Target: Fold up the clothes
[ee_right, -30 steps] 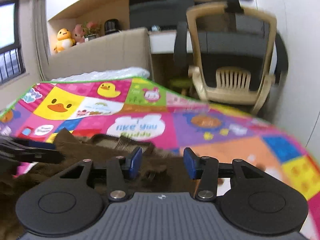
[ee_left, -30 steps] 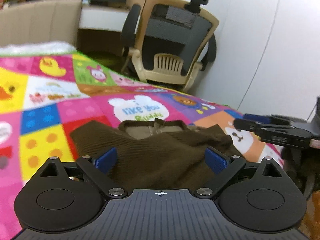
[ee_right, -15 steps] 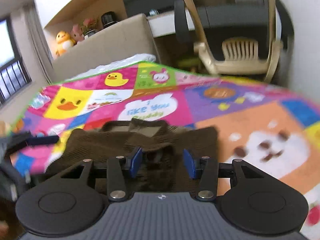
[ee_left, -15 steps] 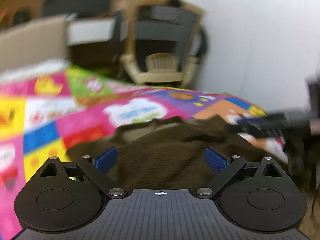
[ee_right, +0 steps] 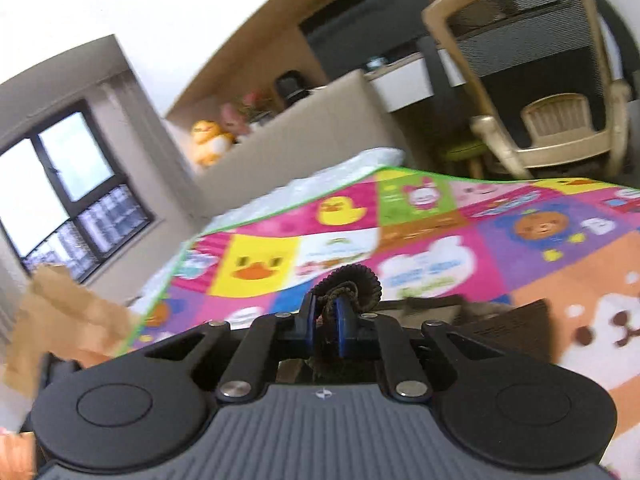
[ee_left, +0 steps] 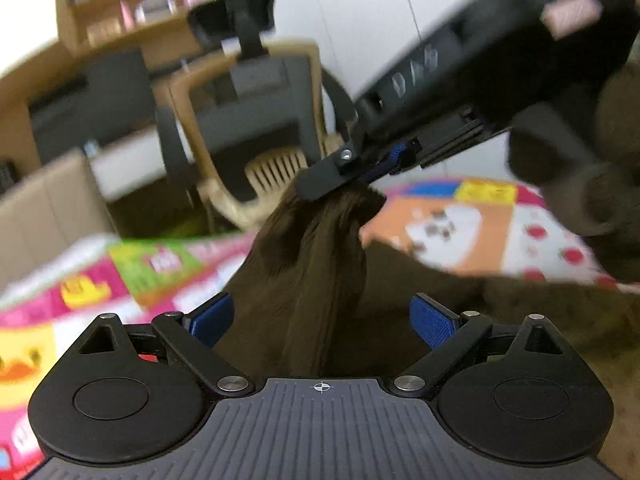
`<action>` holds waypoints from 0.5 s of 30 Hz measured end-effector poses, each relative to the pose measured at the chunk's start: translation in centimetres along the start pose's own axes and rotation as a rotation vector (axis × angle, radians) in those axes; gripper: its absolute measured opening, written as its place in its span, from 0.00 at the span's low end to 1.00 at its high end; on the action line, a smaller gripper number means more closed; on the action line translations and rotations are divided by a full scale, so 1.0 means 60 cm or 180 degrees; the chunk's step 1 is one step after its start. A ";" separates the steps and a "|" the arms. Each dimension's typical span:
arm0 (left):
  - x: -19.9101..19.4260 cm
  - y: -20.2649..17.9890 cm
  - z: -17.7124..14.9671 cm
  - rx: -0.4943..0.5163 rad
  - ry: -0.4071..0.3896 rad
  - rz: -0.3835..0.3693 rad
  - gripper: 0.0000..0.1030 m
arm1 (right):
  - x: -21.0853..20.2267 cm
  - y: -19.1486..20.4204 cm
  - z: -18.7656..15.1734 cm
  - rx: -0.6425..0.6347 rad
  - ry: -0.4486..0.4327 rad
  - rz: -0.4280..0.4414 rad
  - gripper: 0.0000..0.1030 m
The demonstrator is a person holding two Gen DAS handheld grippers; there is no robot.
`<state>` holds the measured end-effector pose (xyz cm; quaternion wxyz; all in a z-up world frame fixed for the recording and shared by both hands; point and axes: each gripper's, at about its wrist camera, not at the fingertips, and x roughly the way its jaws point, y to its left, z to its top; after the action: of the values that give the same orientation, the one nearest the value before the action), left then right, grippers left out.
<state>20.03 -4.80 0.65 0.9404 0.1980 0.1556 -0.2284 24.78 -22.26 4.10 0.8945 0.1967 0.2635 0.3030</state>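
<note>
Bright cartoon-patterned play mat (ee_right: pixel 500 248) covers the floor beneath a beige office chair (ee_right: pixel 552 92). At left, the left hand-held gripper (ee_left: pixel 320 318) stands wide open, empty, brown sweater (ee_left: pixel 320 248) bunched between its fingers. Right hand-held gripper (ee_right: pixel 326 322) is clamped on the sweater's ribbed edge, lifting it off the mat near its far edge.

We cannot make out the items on the blurred shelf (ee_left: pixel 160 4), and the right gripper (ee_left: pixel 348 178) hides part of the office chair (ee_left: pixel 248 120). The brown sweater (ee_left: pixel 320 264) is cut off by the frame's right edge.
</note>
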 end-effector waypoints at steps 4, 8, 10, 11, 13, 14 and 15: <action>-0.011 -0.037 0.012 0.0377 -0.0456 0.0358 0.60 | -0.003 0.040 0.000 -0.0240 0.0037 0.0042 0.10; -0.021 -0.008 0.020 0.0280 -0.0481 0.0508 0.16 | -0.023 0.045 0.009 -0.0319 -0.0225 -0.0029 0.13; -0.030 0.042 0.024 -0.0003 -0.0431 0.0600 0.15 | -0.028 0.052 0.004 -0.0534 -0.0423 -0.0348 0.23; -0.036 0.070 0.025 -0.0162 -0.0419 0.0667 0.15 | -0.027 0.056 0.000 -0.0665 -0.0506 -0.0524 0.28; -0.053 0.143 0.026 -0.0580 -0.0432 0.0864 0.15 | 0.016 0.075 -0.033 -0.1254 -0.0384 -0.1002 0.30; -0.068 0.178 0.024 -0.0827 -0.0480 0.1016 0.15 | 0.041 0.084 -0.051 -0.1467 -0.0236 -0.1039 0.32; -0.083 0.210 0.021 -0.1041 -0.0530 0.1167 0.15 | 0.070 0.095 -0.074 -0.1630 -0.0030 -0.0960 0.33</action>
<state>22.26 6.75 7.45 0.9952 0.0487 0.0741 -0.0414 22.52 -14.51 2.08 0.9511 -0.0754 0.2005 0.2223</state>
